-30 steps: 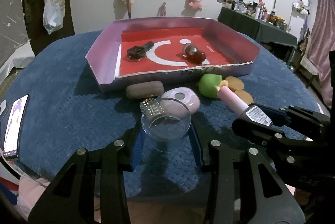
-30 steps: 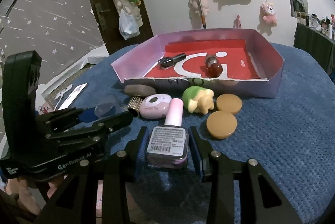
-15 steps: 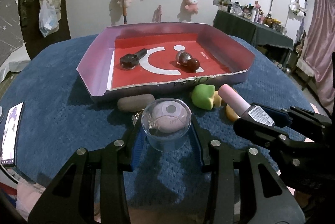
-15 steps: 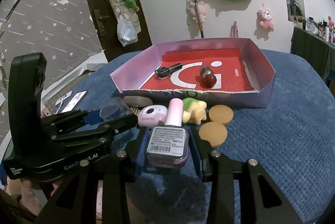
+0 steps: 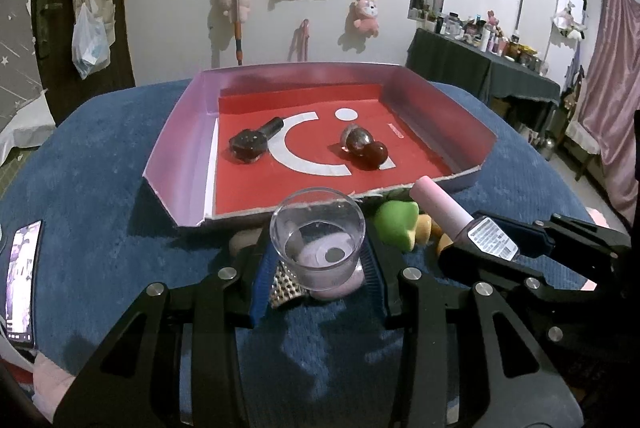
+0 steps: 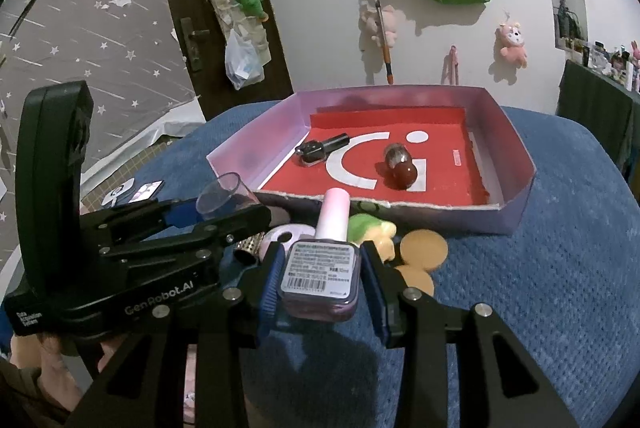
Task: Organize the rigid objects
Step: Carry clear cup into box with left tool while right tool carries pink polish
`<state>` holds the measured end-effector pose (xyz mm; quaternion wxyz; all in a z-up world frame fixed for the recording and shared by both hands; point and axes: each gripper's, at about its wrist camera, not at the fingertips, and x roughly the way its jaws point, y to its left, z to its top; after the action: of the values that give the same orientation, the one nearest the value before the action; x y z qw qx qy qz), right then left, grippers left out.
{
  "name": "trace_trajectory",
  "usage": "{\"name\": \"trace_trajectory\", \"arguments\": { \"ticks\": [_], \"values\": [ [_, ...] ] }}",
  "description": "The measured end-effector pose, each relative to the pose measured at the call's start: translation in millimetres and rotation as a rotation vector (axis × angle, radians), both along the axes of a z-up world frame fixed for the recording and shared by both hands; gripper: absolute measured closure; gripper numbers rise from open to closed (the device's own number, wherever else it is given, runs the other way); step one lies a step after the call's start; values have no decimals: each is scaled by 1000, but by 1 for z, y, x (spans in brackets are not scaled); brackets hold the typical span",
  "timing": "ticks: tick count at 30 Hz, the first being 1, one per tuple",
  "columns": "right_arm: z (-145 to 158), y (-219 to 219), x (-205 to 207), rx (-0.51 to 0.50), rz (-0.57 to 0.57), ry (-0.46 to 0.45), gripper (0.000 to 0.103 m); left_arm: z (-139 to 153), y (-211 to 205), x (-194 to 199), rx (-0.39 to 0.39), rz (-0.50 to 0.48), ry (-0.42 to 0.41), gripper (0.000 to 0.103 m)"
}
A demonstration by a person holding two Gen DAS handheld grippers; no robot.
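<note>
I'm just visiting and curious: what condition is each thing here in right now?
Clear cup: empty, gripped off the table by the left tool.
Pink nail polish bottle: capped, gripped by the right tool.
Tray: open-topped, holding two items.
Dark nail polish bottle: lying on its side in tray.
Phone: screen lit.

The left gripper (image 5: 318, 270) has its jaws clamped on a clear cup (image 5: 318, 234), held upright over the blue table (image 5: 100, 196). At twelve o'clock lies the pink-walled tray (image 5: 180, 148) with a dark bottle (image 5: 254, 142) and a reddish bottle (image 5: 364, 148) apart on its red floor. At three o'clock, the right gripper (image 5: 520, 248) grips a pink-capped bottle (image 5: 460, 218).
</note>
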<state>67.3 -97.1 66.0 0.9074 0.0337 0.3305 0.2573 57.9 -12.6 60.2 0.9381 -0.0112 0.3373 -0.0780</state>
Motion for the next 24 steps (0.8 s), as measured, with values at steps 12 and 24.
{"name": "trace_trajectory", "arguments": {
  "ticks": [12, 24],
  "values": [
    [10, 3, 31, -8, 19, 20, 62, 6, 11, 30, -26, 15, 32, 65],
    [9, 8, 76, -28, 21, 80, 62, 7, 18, 67, -5, 33, 69, 65]
  ]
}}
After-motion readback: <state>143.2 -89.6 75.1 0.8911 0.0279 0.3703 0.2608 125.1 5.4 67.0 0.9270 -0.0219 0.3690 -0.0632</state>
